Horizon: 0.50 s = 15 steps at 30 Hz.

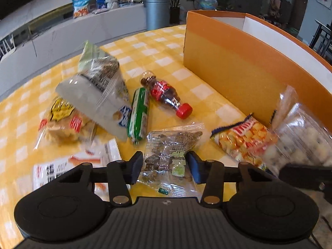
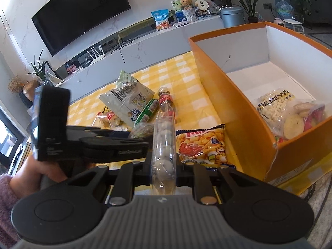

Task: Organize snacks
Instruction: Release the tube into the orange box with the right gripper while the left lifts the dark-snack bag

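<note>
Snacks lie scattered on the yellow checked worktop (image 1: 166, 47) in the left wrist view, where the left tool (image 1: 165, 167) straddles a clear packet of dark nuts (image 1: 168, 155) at six o'clock, its fingers half closed beside the crinkly film, though pad contact is unclear; the packet looks light, soft and slippery, best pinched across its middle. From the right wrist, the right tool (image 2: 164, 166) is pressed together on a clear bag of pale balls (image 2: 164, 145), held upright at centre, with the orange box (image 2: 238, 112) at three o'clock already holding a few packets.
</note>
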{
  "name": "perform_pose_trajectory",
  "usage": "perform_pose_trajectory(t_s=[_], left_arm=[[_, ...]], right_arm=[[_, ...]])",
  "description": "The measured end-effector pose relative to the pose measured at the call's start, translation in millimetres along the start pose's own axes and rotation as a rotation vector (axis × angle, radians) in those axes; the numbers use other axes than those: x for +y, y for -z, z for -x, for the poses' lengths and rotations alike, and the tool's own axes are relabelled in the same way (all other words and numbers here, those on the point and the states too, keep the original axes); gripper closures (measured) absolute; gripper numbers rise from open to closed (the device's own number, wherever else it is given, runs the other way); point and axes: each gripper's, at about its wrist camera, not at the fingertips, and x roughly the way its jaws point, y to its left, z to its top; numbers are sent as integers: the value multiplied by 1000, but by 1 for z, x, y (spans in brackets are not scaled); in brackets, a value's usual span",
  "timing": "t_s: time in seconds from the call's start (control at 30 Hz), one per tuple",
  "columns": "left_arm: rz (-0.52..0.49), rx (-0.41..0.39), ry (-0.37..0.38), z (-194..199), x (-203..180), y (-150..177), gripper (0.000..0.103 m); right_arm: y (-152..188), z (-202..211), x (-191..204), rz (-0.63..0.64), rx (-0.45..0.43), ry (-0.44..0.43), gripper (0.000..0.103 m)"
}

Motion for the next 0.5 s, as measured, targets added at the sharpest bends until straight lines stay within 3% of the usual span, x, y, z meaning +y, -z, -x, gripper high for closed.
perform_pose_trajectory(t_s=[0.2, 0.5], left_arm=[[51, -7, -4, 22, 5, 14, 52], [110, -105, 13, 74, 7, 22, 52]], right_arm=[[2, 0, 2, 12, -2, 6, 88], [2, 4, 7, 19, -29, 29, 88]])
